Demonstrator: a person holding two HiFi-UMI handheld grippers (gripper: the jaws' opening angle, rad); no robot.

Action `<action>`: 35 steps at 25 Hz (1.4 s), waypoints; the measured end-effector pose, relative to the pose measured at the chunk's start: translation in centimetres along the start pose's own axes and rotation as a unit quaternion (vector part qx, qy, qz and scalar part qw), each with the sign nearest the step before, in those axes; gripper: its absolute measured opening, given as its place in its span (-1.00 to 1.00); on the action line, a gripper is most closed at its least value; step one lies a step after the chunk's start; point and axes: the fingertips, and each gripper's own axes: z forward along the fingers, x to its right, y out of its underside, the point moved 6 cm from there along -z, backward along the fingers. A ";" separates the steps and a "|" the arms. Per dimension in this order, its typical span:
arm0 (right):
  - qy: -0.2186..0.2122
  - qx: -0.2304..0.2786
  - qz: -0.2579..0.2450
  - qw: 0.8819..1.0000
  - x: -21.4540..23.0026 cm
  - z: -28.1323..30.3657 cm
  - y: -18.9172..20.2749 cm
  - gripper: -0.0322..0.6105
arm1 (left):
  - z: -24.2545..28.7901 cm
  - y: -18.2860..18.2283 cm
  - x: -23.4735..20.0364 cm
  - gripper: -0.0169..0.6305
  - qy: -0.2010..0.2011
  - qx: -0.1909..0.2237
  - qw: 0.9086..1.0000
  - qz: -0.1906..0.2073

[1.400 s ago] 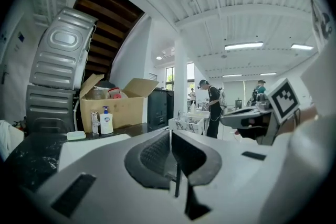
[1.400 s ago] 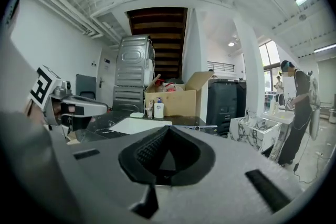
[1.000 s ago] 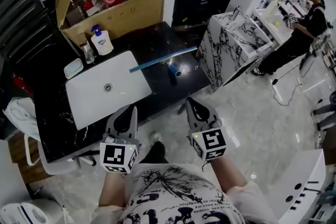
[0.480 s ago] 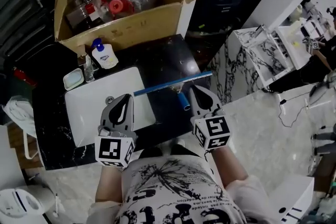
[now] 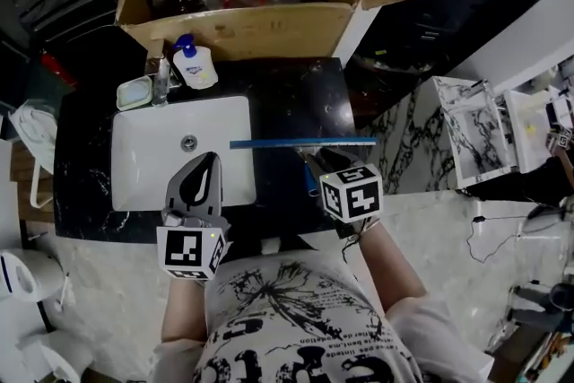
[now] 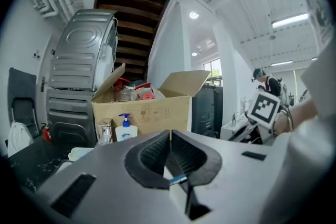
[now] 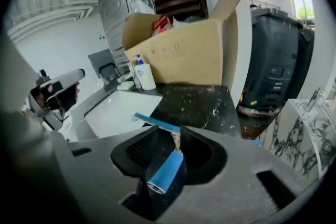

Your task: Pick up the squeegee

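The squeegee lies on the black counter (image 5: 296, 99), its long blue blade (image 5: 300, 143) across the sink's right edge and its blue handle (image 5: 309, 178) pointing toward me. My right gripper (image 5: 316, 161) is lowered over the handle. In the right gripper view the handle (image 7: 165, 169) lies between the jaws, which are opening, and the pads stand off it on both sides. The blade (image 7: 153, 121) shows just past the tips. My left gripper (image 5: 206, 161) hovers over the white sink (image 5: 148, 139), shut (image 6: 170, 135) and holding nothing.
An open cardboard box (image 5: 260, 24) full of items stands at the back of the counter. A soap pump bottle (image 5: 194, 65), a tap (image 5: 161, 72) and a soap dish (image 5: 134, 91) sit behind the sink. A marble-patterned cabinet (image 5: 466, 139) stands to the right.
Both grippers came forward over the counter. The right one dropped down onto the squeegee handle and its jaws parted around it. The left one settled over the sink.
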 end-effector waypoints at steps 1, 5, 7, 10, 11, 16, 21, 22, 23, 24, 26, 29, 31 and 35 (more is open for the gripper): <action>-0.009 -0.032 0.001 0.999 0.2 0.9 0.5 -0.50 | 0.0 0.3 0.0 -0.91 -0.002 -0.005 1.000 -0.002; -0.019 -0.141 0.023 0.990 1.9 4.4 2.6 -0.35 | 0.0 1.7 -0.2 -0.91 0.004 -0.014 1.000 -0.005; -0.030 -0.182 0.053 0.981 2.4 5.7 3.5 -0.35 | 0.0 1.5 -0.4 -0.91 0.010 -0.017 1.000 0.001; -0.044 -0.216 0.087 0.972 2.3 6.6 4.2 -0.34 | 0.0 0.9 -0.8 -0.91 0.021 -0.016 1.000 0.011; -0.041 -0.224 0.088 0.970 2.2 6.8 4.4 -0.34 | -0.1 0.8 -1.0 -0.91 0.025 -0.015 1.000 0.012; -0.031 -0.266 0.114 0.957 2.2 7.8 5.3 -0.34 | -0.2 0.9 -1.7 -0.91 0.043 -0.011 0.999 0.013; 0.014 -0.308 0.087 0.947 2.2 8.4 6.0 -0.42 | 0.0 1.9 -2.0 -0.91 0.057 -0.012 0.998 0.014; 0.022 -0.313 0.071 0.947 2.1 8.4 5.9 -0.45 | 0.2 1.9 -2.1 -0.91 0.057 -0.013 0.998 0.013; 0.027 -0.317 0.056 0.946 2.0 8.5 5.9 -0.47 | 0.3 1.9 -2.2 -0.91 0.058 -0.014 0.998 0.013; 0.029 -0.321 0.041 0.946 1.9 8.5 5.9 -0.48 | 0.5 2.0 -2.3 -0.91 0.058 -0.015 0.998 0.012; 0.031 -0.327 0.018 0.944 1.7 8.6 5.9 -0.49 | 0.9 2.0 -2.4 -0.91 0.059 -0.017 0.998 0.011; 0.037 -0.332 -0.002 0.943 1.6 8.7 5.8 -0.49 | 1.5 2.3 -2.1 -0.91 0.062 -0.022 0.998 0.010; 0.038 -0.329 -0.013 0.943 1.5 8.7 5.8 -0.49 | 1.8 2.6 -1.7 -0.91 0.064 -0.024 0.998 0.009; 0.036 -0.303 -0.015 0.952 1.6 8.3 5.9 -0.51 | 2.2 3.0 -0.8 -0.91 0.072 -0.032 0.997 0.009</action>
